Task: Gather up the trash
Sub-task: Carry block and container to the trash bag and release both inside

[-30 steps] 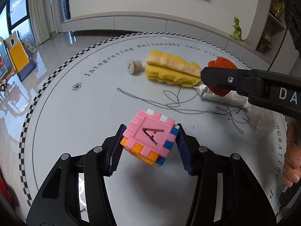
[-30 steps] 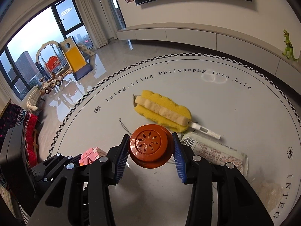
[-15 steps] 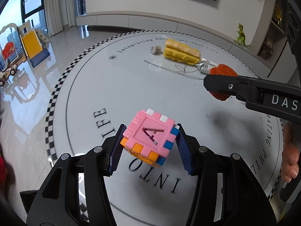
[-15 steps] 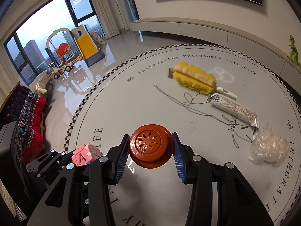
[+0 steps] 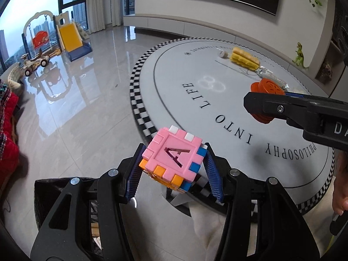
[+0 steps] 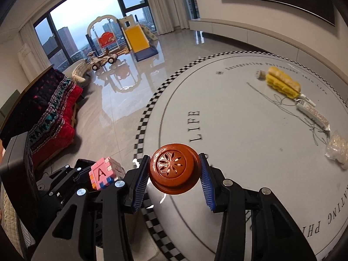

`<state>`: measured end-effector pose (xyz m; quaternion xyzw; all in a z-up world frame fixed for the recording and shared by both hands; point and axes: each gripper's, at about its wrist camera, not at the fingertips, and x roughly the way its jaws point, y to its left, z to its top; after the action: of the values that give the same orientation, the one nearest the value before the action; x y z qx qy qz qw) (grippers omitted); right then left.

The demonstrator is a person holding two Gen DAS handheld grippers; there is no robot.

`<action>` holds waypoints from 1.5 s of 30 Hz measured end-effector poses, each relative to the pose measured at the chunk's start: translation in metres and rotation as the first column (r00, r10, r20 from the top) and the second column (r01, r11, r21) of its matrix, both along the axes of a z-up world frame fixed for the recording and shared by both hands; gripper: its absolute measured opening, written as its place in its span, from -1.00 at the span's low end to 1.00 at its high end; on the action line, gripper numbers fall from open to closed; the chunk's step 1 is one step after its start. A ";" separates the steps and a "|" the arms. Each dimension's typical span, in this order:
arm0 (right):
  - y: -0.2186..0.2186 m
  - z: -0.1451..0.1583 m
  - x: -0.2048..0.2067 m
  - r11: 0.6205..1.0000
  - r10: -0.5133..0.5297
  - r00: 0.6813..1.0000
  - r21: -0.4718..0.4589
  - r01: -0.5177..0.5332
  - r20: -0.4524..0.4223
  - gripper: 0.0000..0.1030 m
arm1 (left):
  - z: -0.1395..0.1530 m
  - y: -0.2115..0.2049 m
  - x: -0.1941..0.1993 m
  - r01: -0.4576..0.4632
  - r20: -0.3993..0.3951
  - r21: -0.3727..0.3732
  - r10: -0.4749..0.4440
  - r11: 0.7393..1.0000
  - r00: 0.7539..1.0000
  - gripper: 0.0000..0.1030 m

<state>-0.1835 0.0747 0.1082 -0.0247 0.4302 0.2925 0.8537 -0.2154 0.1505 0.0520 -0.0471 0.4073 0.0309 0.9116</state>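
Observation:
My left gripper (image 5: 173, 168) is shut on a pink foam cube marked "A" (image 5: 174, 158) and holds it in the air past the near edge of the round white table (image 5: 217, 100), above the floor. My right gripper (image 6: 174, 174) is shut on a round orange-brown lid with a flower cutout (image 6: 174, 170), held over the table's near edge. The lid (image 5: 266, 92) and the right gripper also show in the left wrist view. The cube (image 6: 104, 173) shows in the right wrist view at lower left.
On the far side of the table lie a yellow sponge (image 6: 282, 83), a white tube (image 6: 313, 114), a clear plastic wad (image 6: 338, 152) and a black thread (image 6: 282, 104). A black bag (image 5: 50, 193) sits low left. A red sofa (image 6: 50, 117) stands at left.
Both grippers have pulled back from the table's middle toward its near left edge, carrying the cube and the lid. The items on the table now look far away.

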 end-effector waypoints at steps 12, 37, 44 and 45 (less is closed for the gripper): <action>0.091 -0.020 -0.079 0.976 0.218 0.976 -0.013 -0.219 -0.022 -0.10 | -0.026 0.073 -0.082 -0.205 -0.026 -0.009 0.205 0.979 0.978 0.02; 0.254 -0.047 -0.168 0.895 0.441 0.893 -0.035 -0.445 -0.084 0.42 | -0.078 0.207 -0.227 -0.666 -0.103 -0.044 0.660 0.744 0.744 0.88; 0.247 -0.047 -0.164 0.897 0.439 0.894 -0.018 -0.442 -0.093 0.42 | -0.078 0.204 -0.227 -0.653 -0.100 -0.042 0.647 0.756 0.756 0.88; 0.246 -0.047 -0.163 0.898 0.437 0.895 -0.014 -0.440 -0.094 0.42 | -0.077 0.202 -0.226 -0.649 -0.101 -0.038 0.643 0.760 0.759 0.88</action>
<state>-0.3467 0.3202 0.0611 -0.1230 0.4561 0.4705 0.7453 -0.4418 0.3522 -0.0253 -0.2153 0.4039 0.3308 0.8253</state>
